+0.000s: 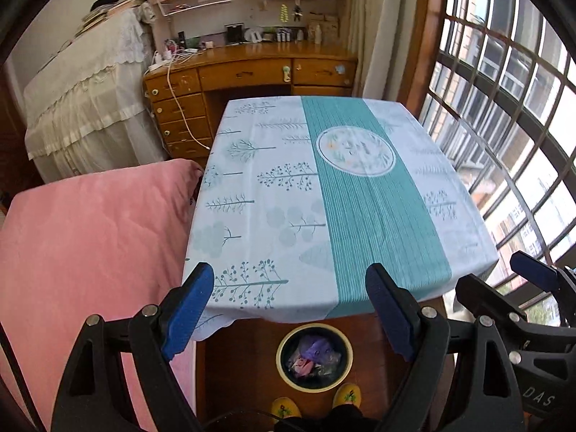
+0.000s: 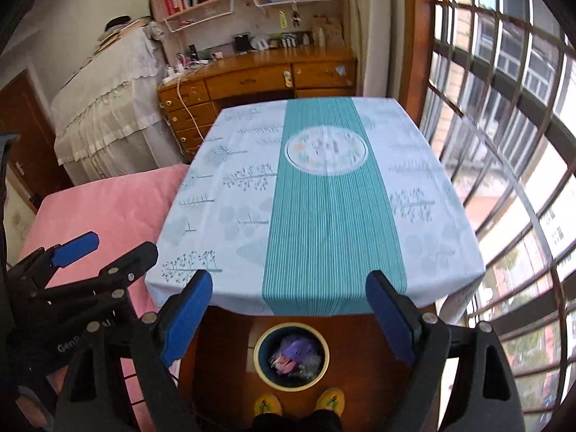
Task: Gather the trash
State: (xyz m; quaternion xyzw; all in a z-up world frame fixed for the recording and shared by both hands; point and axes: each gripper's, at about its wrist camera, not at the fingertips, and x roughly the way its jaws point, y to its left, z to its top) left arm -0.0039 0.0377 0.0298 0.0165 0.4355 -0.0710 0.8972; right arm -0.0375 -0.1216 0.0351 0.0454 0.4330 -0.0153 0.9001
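A round waste bin (image 1: 314,356) with a cream rim stands on the wooden floor below the table's near edge. It holds crumpled trash (image 1: 312,354), purple, pink and clear plastic. The bin also shows in the right wrist view (image 2: 291,356). My left gripper (image 1: 293,309) is open and empty, held high above the bin and the table's near edge. My right gripper (image 2: 289,309) is open and empty too, at about the same height. Each gripper shows in the other's view: the right one at the right (image 1: 504,284), the left one at the left (image 2: 104,248).
A table with a white and teal patterned cloth (image 1: 324,198) fills the middle. A pink bed (image 1: 90,252) lies to its left. A wooden desk (image 1: 252,72) with shelves stands behind. Barred windows (image 1: 504,108) run along the right. Yellow slippers (image 1: 316,401) stand by the bin.
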